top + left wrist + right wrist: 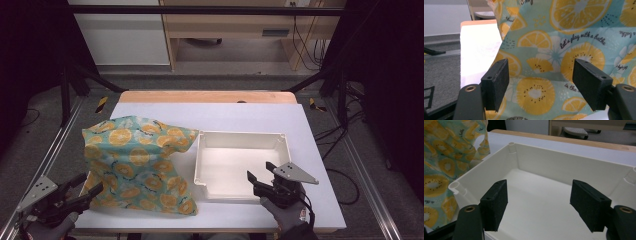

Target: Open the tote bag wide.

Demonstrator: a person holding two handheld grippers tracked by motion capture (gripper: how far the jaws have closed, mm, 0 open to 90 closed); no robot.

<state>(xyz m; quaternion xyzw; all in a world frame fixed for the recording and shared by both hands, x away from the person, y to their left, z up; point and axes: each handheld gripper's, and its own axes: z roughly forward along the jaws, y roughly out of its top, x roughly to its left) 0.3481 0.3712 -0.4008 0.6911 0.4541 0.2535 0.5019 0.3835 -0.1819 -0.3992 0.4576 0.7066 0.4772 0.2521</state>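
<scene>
On the white table (220, 115), the cloth (137, 162) lies crumpled just left of the empty bin (240, 165). Both our grippers, left (82, 192) and right (260, 172), gape wide, holding nothing. We should pinch the cloth's near edge, probably the corner, before lifting.

- I am holding my left gripper (85, 190) low at the near left, its jaws standing wide apart and pointing forward and to the right.
- I am holding my right gripper (260, 172) at the near right, jaws gaping wide with nothing between them, pointing forward and slightly left.
- My gloved right hand (287, 212) is wrapping its handle.
</scene>
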